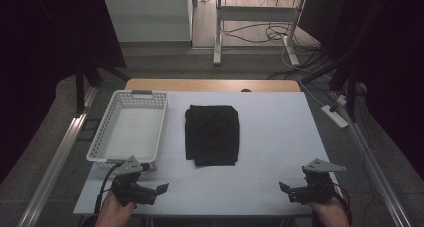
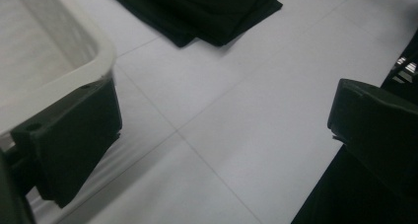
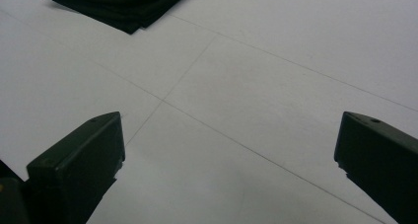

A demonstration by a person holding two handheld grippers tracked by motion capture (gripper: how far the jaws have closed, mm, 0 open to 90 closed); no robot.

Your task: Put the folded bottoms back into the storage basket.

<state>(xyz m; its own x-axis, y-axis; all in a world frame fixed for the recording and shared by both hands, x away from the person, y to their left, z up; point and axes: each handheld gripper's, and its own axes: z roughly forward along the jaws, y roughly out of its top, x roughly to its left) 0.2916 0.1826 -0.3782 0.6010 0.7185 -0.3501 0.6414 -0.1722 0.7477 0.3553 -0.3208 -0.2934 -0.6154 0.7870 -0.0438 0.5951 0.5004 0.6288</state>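
From the high view, a folded black cloth (image 1: 212,135) lies flat near the middle of the white bench (image 1: 280,137). A white basket (image 1: 131,128) stands just beside the cloth, on its left, empty as far as can be seen. The left gripper (image 1: 159,189) rests at the bench's near edge, nearer the person than the cloth and close to the basket's near corner, jaws spread and holding nothing. The right gripper (image 1: 286,189) sits on the cloth's other side, also well short of it, spread and empty.

In the left gripper view, the two black jaws stand wide apart with bare bench between them. The cloth's near corner (image 2: 207,17) lies ahead, well apart from the jaws, and the basket's rim (image 2: 74,71) curves in just beside one jaw.

In the right gripper view, the jaws are likewise spread over bare bench, and the cloth's edge (image 3: 118,7) shows far ahead, its layers stacked.

The work in hand looks like reaching for the cloth, likely to lift it into the basket. To do that well, each gripper should come in low at a near corner of the cloth, slide one jaw under all the layers, and pinch the whole stack so the fold does not fall open.
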